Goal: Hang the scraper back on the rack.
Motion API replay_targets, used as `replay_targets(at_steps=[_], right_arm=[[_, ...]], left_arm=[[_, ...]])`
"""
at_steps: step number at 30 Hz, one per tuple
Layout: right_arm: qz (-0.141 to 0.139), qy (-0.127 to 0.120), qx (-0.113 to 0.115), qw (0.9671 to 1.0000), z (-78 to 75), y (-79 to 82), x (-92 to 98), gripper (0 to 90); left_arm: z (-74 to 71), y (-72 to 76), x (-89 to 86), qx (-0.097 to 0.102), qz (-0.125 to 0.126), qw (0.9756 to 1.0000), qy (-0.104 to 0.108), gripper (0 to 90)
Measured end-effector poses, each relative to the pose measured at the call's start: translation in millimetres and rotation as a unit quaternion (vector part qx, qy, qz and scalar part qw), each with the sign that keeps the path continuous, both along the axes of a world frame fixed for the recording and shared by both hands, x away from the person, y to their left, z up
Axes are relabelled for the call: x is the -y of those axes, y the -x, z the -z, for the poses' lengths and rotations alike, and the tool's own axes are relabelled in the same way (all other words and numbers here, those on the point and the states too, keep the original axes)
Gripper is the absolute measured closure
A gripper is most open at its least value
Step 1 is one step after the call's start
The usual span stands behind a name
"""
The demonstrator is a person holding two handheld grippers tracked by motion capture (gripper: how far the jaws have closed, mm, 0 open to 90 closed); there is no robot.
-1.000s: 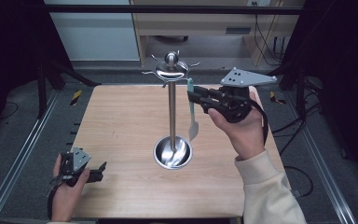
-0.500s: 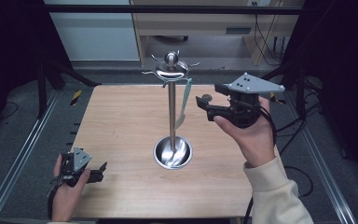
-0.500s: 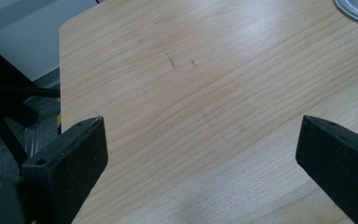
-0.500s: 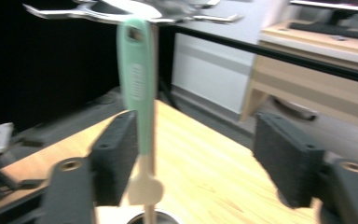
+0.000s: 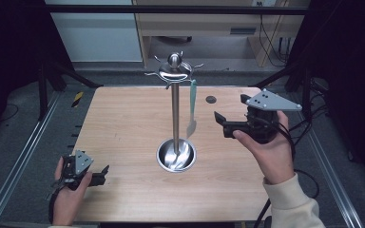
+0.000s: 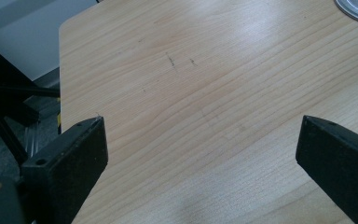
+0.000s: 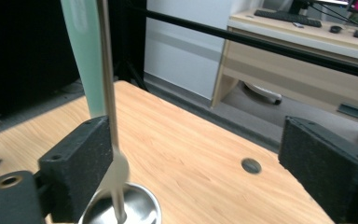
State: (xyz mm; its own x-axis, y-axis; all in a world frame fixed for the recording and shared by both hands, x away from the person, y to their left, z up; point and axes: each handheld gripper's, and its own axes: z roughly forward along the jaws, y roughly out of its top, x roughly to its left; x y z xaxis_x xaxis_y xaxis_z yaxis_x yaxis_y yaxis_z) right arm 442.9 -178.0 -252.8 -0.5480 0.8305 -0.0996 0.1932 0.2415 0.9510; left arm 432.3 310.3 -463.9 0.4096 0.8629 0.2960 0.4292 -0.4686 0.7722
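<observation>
Pale wooden table (image 5: pixel 123 123) carries a tall chrome utensil stand (image 5: pixel 175 118) with a round dish base at its middle. From a top hook hangs a mint-handled spatula (image 5: pixel 191 109), long axis vertical, blade down. Right gripper (image 5: pixel 228 124) hovers just beside it, jaws wide, empty. Left gripper (image 5: pixel 100 176) rests at the near-left corner, jaws apart, empty.

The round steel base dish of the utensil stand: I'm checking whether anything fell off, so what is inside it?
Inside the round steel base dish stands the stand's upright steel pole. The rest is shiny reflections; no loose item is evident. The pale green utensil hangs above, clear of it.
</observation>
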Motion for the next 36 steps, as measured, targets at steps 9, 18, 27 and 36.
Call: replay_targets(at_steps=[9,18,27,36], right_arm=[[-0.006,0.008,-0.014,0.9999,32.3,13.2,15.3,6.1],[-0.014,0.022,-0.03,0.9992,78.5,22.5,23.9,4.5],[-0.006,0.022,-0.045,0.9987,111.9,25.2,31.5,5.7],[0.014,0.023,-0.059,0.9979,151.4,14.4,33.3,7.5]], left_arm=[[0.1,-0.1,0.4,0.0,0.001,1.0,-0.002,1.9],[0.4,0.0,0.8,0.0,0.0,1.0,-0.001,1.9],[0.7,-0.2,0.7,-0.001,0.001,1.0,-0.003,1.8],[0.1,-0.3,-0.7,0.0,-0.001,1.0,0.0,1.9]])
